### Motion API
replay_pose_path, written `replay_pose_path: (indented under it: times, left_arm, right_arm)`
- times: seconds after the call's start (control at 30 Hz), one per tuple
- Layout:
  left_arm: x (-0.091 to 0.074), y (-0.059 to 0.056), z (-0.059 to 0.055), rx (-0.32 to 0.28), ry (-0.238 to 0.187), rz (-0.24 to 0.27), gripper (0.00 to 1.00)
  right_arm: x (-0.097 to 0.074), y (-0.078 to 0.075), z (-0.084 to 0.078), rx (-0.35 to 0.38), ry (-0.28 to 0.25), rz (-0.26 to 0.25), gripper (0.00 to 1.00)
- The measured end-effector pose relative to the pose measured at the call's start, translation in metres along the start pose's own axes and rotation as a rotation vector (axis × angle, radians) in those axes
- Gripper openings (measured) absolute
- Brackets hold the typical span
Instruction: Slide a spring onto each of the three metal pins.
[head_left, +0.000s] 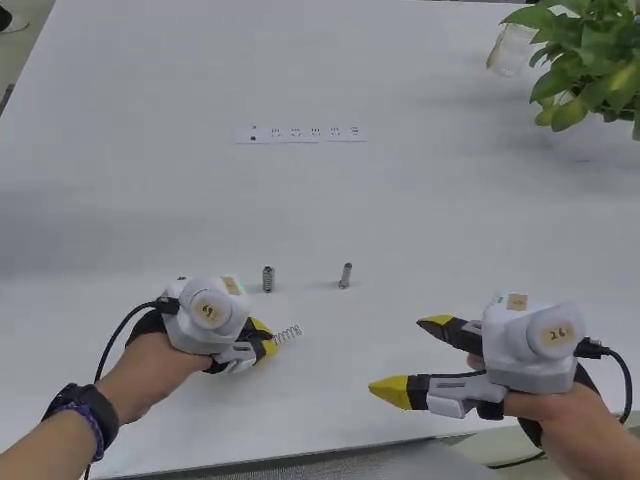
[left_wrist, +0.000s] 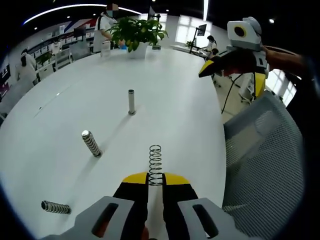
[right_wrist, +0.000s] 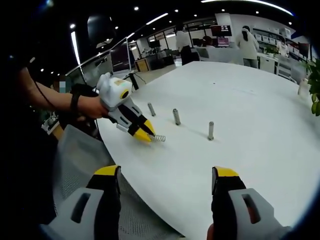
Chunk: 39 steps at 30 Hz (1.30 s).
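**A:** Where's the loose spring?

**B:** The small coiled steel spring is pinched by one end in the left gripper. The yellow-tipped jaws are pressed together on it, and the rest of the coil pokes out past the tips. It is low over the white worktop, but I cannot tell whether it touches.

**A:** And the pins?

**B:** There are three in a row, all upright. The bare grey metal pin stands at the right end in the head view, with nothing around its shaft. The middle pin, near it, has a coil wound round it from base to top. The third pin is the one closest to the left gripper in the right gripper view. It looks ribbed with a coil too, though it is small there.

**A:** Is the held spring close to the bare pin?

**B:** No, they are apart. The spring sits on the person's side of the row, near the middle pin, and touches no pin.

**A:** What about the other hand?

**B:** The right gripper has its jaws spread wide with nothing between them. It hangs over the near edge of the worktop, well to the right of the pins.

**A:** Anything else on the surface?

**B:** A white power strip lies flat farther back. A green leafy potted plant stands at the far right corner. A grey mesh chair sits just beside the worktop's edge.
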<state>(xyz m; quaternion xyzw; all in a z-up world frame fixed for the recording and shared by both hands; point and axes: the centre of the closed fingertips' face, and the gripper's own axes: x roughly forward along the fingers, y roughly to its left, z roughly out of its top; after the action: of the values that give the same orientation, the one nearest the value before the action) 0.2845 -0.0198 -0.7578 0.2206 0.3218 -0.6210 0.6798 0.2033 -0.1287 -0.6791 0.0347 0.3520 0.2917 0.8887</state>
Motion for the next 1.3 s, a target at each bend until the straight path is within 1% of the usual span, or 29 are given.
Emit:
replay_pose_path:
  times: [0.03,0.1,0.23,0.33,0.5,0.67,0.8,0.97,1.07,1.3]
  left_arm:
    - [-0.002,0.0,-0.002,0.01,0.004,0.005,0.02]
    - [-0.007,0.001,-0.003,0.009,0.003,0.008,0.02]
    - [-0.019,0.001,-0.004,0.003,-0.01,0.023,0.02]
    - [-0.028,0.0,-0.005,0.018,-0.012,0.03,0.02]
    - [-0.04,-0.003,-0.001,0.022,-0.028,0.038,0.02]
    - [-0.047,-0.009,0.004,0.032,-0.041,0.037,0.02]
    - [-0.052,-0.014,0.01,0.042,-0.054,0.036,0.02]
    - [-0.056,-0.018,0.017,0.061,-0.063,0.041,0.02]
    - [-0.059,-0.019,0.022,0.062,-0.077,0.04,0.02]
    - [-0.065,-0.028,0.033,0.093,-0.098,0.033,0.02]
  right_arm:
    - [0.001,0.002,0.0,-0.001,0.001,0.007,0.73]
    - [0.003,0.004,0.001,-0.004,0.001,0.018,0.73]
    - [0.006,0.007,0.004,-0.013,0.002,0.032,0.73]
    - [0.009,0.008,0.006,-0.024,0.004,0.042,0.72]
    - [0.012,0.01,0.011,-0.04,0.004,0.057,0.72]
    - [0.017,0.014,0.015,-0.063,0.009,0.079,0.71]
    - [0.02,0.017,0.02,-0.076,0.008,0.096,0.7]
    - [0.025,0.022,0.025,-0.096,0.011,0.124,0.68]
    - [0.029,0.025,0.028,-0.115,0.016,0.142,0.68]
    - [0.035,0.033,0.035,-0.154,0.023,0.184,0.63]
